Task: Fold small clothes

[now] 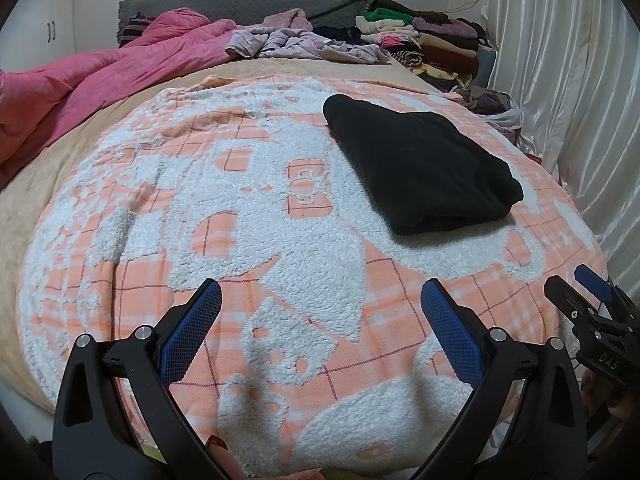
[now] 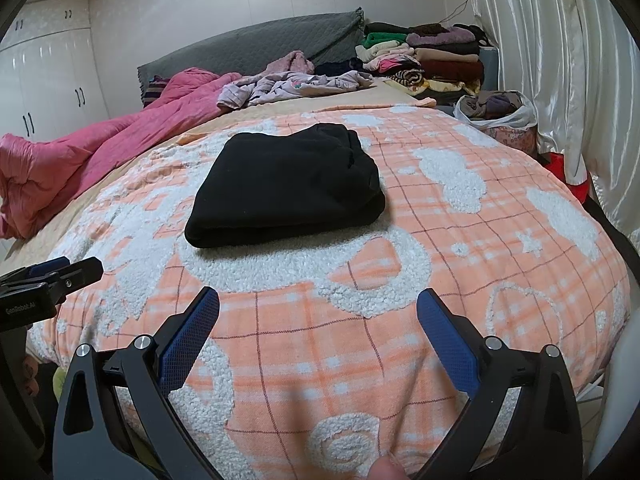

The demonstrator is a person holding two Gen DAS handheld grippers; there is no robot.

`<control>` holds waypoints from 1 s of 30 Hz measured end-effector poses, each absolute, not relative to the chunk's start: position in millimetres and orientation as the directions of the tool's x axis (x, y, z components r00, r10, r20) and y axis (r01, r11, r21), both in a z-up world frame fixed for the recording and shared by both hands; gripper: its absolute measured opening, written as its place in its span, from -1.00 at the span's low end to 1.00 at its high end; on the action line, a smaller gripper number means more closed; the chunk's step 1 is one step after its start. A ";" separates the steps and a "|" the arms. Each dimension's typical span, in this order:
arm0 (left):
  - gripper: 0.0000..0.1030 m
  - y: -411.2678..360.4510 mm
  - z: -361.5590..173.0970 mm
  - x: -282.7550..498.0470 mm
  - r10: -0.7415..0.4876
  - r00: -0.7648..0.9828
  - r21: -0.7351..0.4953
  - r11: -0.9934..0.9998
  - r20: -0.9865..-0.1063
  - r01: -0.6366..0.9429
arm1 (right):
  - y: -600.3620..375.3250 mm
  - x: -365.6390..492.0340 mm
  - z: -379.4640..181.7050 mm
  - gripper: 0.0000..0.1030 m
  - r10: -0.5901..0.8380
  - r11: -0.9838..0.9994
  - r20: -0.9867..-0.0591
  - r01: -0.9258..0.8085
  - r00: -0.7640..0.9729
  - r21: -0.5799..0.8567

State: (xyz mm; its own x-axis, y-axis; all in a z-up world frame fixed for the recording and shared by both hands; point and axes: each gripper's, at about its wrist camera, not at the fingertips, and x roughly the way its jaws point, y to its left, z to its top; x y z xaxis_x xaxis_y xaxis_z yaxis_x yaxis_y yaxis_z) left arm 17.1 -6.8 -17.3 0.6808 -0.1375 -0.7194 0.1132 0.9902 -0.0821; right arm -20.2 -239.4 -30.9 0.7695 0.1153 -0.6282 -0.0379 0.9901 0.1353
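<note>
A black garment (image 1: 420,162) lies folded into a thick rectangle on the orange and white blanket (image 1: 240,208); it also shows in the right wrist view (image 2: 286,186). My left gripper (image 1: 320,290) is open and empty above the blanket's near edge, short of the garment. My right gripper (image 2: 318,298) is open and empty too, near the front of the blanket (image 2: 460,240). The right gripper shows at the right edge of the left wrist view (image 1: 580,292), and the left gripper at the left edge of the right wrist view (image 2: 68,270).
A pink quilt (image 1: 100,76) is bunched at the far left. Loose lilac clothes (image 1: 304,44) and stacks of folded clothes (image 1: 432,40) lie by the grey headboard (image 1: 248,0). A bag of clothes (image 2: 496,112) and white curtains (image 2: 560,60) stand to the right.
</note>
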 end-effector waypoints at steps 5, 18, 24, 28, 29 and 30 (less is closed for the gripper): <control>0.81 -8.8 -17.5 16.3 -0.130 0.675 -0.077 0.991 -0.727 0.108 | -239.7 -20.7 -30.4 0.91 0.113 0.990 -0.629 -0.037 0.769 0.133; 0.81 -4.5 -21.5 17.4 -0.133 0.664 -0.085 0.991 -0.736 0.104 | -240.5 -20.6 -29.9 0.91 0.111 0.990 -0.627 -0.033 0.771 0.135; 0.81 -3.9 -23.5 17.7 -0.143 0.660 -0.082 0.989 -0.738 0.123 | -242.9 -19.2 -30.7 0.91 0.109 0.990 -0.629 -0.028 0.770 0.138; 0.81 -2.4 -26.2 17.6 -0.153 0.651 -0.087 0.987 -0.743 0.133 | -247.0 -18.7 -31.2 0.91 0.100 0.990 -0.634 -0.013 0.767 0.141; 0.81 -1.2 -26.8 16.4 -0.152 0.652 -0.081 0.987 -0.743 0.137 | -249.7 -18.4 -31.9 0.91 0.095 0.989 -0.636 -0.002 0.765 0.146; 0.81 -0.4 -26.9 15.8 -0.152 0.650 -0.081 0.987 -0.745 0.138 | -256.5 -18.3 -32.6 0.91 0.088 0.987 -0.642 0.021 0.762 0.160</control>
State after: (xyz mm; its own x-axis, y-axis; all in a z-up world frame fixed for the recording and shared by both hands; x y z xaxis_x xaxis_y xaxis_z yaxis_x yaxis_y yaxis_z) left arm 15.8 -0.4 -26.9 0.6497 -0.1518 -0.7448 0.1379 0.9871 -0.0809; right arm -18.3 -256.5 -32.6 0.7615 0.0876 -0.6422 0.0214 0.9869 0.1600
